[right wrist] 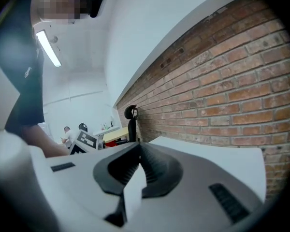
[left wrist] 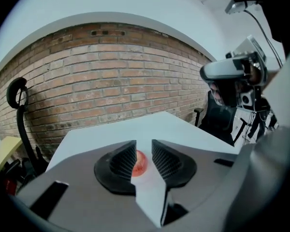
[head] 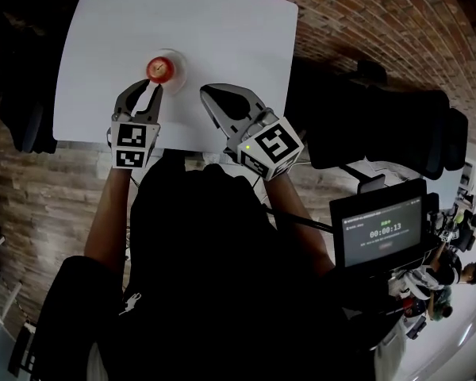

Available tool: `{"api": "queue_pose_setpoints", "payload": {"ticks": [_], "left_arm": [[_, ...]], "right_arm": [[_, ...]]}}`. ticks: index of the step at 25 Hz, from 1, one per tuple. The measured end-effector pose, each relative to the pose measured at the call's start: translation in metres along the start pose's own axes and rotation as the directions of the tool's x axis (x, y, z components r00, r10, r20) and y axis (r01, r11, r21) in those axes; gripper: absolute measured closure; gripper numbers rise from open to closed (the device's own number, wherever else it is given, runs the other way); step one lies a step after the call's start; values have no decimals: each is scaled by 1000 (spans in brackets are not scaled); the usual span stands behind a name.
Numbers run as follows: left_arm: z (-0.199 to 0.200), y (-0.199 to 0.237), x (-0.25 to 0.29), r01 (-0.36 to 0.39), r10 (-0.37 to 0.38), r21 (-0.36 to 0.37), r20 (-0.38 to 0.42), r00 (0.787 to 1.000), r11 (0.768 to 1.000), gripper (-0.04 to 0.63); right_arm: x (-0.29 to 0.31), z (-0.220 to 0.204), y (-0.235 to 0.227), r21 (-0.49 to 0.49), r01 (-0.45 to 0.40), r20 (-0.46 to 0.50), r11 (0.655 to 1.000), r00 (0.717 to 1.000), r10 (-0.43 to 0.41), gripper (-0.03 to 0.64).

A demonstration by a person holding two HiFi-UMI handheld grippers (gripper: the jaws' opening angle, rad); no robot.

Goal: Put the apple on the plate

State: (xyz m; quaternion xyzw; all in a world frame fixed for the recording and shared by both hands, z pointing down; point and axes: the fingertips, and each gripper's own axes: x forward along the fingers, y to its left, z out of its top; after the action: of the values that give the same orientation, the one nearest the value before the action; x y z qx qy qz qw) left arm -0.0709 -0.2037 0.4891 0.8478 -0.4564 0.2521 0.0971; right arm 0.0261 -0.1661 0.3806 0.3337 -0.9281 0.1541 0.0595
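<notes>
**Inspector:** Position of the apple [head: 159, 69]?

**Assistant:** It sits on the small white plate [head: 178, 63], toward the near left part of the white table [head: 230, 30].

**Inspector:** Left gripper [head: 149, 90]?

**Assistant:** Its tips are just short of the plate's near edge and point at the fruit. In the left gripper view the jaws stand a narrow gap apart. The apple shows red through that gap, beyond the tips, with nothing clamped on it.

**Inspector:** Right gripper [head: 209, 94]?

**Assistant:** It is over the table's near edge, right of the plate and clear of it. In the right gripper view its jaws are closed together at the tips, with nothing between them.

**Inspector:** Surroundings?

**Assistant:** A brick wall [left wrist: 111, 66] stands behind the table.
</notes>
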Motion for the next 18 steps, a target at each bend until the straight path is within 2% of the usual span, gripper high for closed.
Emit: {"api": "queue_pose_setpoints", "payload": {"ticks": [5,11,14,18], "left_arm": [[25,-7,-22,-37,38,-18,66,997,999,540],[51,-11,-50,-77,80,-28,144,986,997,545],[55,-12,-64,-107,111,-35,165,980,994,588],[54,-15,-84,-135,141,-45,178,974,990,588]], "right_arm": [[-7,12,6,-26,-23,32,999,999,24,614],[-14,20,13,-46,-46,56,998,997,49,614],[-18,21,17,-66,-57,60,996,996,61,614],[-22,22,22,-82,-72,65,994,995,77,614]]}}
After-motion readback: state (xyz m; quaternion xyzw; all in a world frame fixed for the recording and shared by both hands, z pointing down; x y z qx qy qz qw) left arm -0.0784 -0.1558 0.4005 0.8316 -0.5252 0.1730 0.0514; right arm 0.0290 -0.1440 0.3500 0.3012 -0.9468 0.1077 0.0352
